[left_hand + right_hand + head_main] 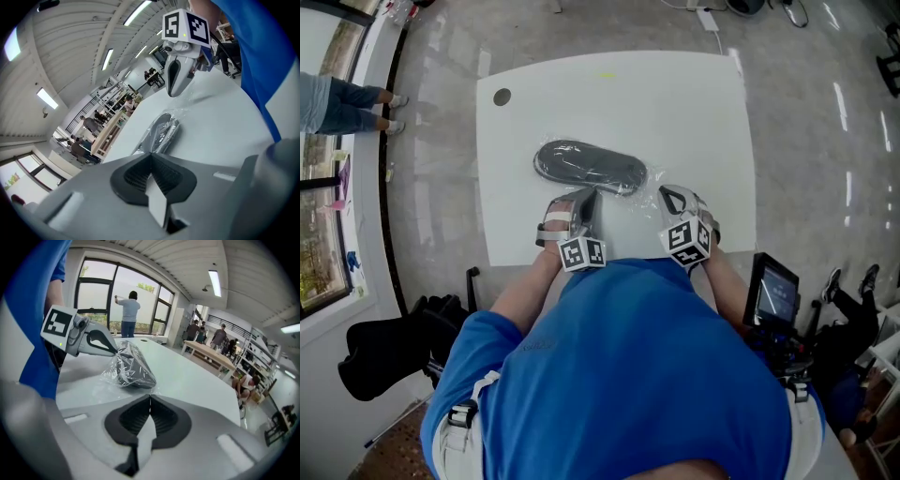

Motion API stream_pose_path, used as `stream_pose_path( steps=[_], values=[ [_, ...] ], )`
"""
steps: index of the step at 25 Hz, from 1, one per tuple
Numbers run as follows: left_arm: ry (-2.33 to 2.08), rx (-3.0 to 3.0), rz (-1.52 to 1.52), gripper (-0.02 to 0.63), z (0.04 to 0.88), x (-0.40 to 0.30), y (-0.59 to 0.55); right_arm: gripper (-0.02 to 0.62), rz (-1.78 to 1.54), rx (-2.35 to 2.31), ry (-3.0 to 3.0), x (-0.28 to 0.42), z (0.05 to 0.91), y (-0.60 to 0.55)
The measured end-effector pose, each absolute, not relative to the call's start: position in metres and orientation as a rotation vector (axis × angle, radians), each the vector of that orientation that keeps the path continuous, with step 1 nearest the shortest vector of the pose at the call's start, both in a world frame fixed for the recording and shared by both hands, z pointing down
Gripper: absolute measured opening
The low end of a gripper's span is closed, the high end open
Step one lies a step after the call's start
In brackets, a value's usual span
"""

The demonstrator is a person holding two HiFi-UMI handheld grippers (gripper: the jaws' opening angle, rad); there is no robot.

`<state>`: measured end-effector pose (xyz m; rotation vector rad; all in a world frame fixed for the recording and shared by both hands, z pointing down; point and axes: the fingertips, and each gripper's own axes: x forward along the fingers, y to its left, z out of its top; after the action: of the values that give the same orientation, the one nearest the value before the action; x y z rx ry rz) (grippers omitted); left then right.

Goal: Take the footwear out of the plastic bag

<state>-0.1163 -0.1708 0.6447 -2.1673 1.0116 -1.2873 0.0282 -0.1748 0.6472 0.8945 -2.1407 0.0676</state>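
Note:
A dark shoe (586, 164) lies flat inside a clear plastic bag (630, 187) in the middle of the white table (675, 103). My left gripper (592, 194) is at the bag's near edge, and in its own view the jaws (151, 153) are closed with the bag's film (161, 131) running right up to their tips. My right gripper (664, 192) sits at the bag's right end. Its jaws (150, 396) are also closed, where the loose film (140, 380) reaches them. The shoe (133, 369) stays wrapped. Each gripper shows in the other's view (172, 91) (112, 350).
The table has a round hole (502, 97) near its far left corner. The person's blue shirt (628, 356) covers the table's near edge. A black chair (389, 352) stands at the left and a small screen (773, 291) at the right. Someone stands by the window (347, 103).

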Motion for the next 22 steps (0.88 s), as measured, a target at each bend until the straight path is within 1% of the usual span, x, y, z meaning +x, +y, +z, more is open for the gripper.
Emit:
stream_pose_path(
  steps=[6, 8, 9, 14, 19, 22],
  values=[
    [1.074, -2.174, -1.235, 0.008, 0.622, -0.123, -0.167, 0.008, -0.167, 0.693, -2.134, 0.008, 0.657, -0.167],
    [1.088, -2.173, -1.229, 0.008, 0.617, -0.124, -0.167, 0.069, -0.179, 0.619, -2.139, 0.002, 0.664, -0.160],
    [1.093, -2.172, -1.227, 0.008, 0.615, -0.124, -0.166, 0.084, -0.178, 0.584, -2.142, -0.001, 0.667, -0.157],
    [1.099, -2.180, -1.213, 0.008, 0.607, -0.125, -0.165, 0.091, -0.233, 0.500, -2.140, -0.011, 0.674, -0.145],
    [1.083, -2.190, -1.196, 0.008, 0.600, -0.120, -0.163, 0.092, -0.312, 0.565, -2.149, -0.015, 0.664, -0.151],
    [1.072, -2.197, -1.187, 0.008, 0.598, -0.121, -0.164, 0.133, -0.364, 0.618, -2.148, -0.015, 0.657, -0.160]
  ],
)
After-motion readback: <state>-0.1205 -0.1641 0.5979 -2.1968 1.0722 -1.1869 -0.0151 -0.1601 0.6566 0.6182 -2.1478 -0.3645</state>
